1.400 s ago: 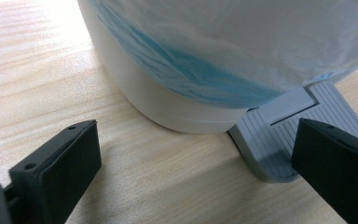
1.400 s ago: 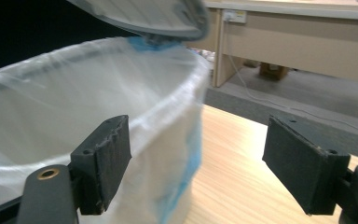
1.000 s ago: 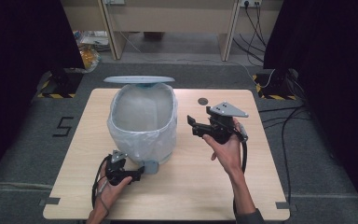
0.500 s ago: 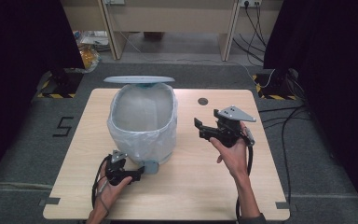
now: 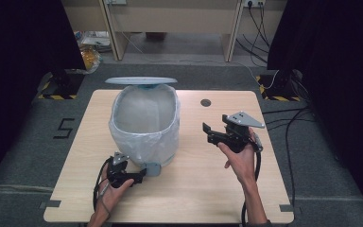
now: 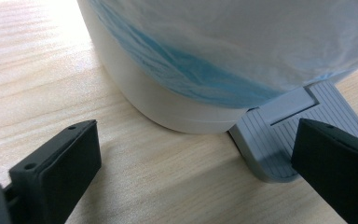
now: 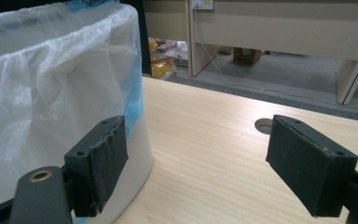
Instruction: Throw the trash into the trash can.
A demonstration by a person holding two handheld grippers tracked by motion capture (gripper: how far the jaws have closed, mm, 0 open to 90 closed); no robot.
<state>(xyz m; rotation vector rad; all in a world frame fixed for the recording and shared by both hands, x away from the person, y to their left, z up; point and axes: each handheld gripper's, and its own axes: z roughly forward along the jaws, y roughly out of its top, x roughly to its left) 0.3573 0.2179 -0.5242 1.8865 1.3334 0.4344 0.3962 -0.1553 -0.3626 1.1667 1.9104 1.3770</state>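
The left gripper [image 5: 139, 175] rests with its jaws apart and empty, low on the table [image 5: 208, 189], flanking the grey foot pedal [image 6: 289, 135] of the pedal bin [image 5: 144, 125]. The right gripper [image 5: 208, 132], jaws also apart and empty, hangs beside the bin, clear of its white liner bag [image 7: 42, 88]. Judged from here, a careless push on the pedal could slide the light bin, or a jaw could snag and tear the thin liner.
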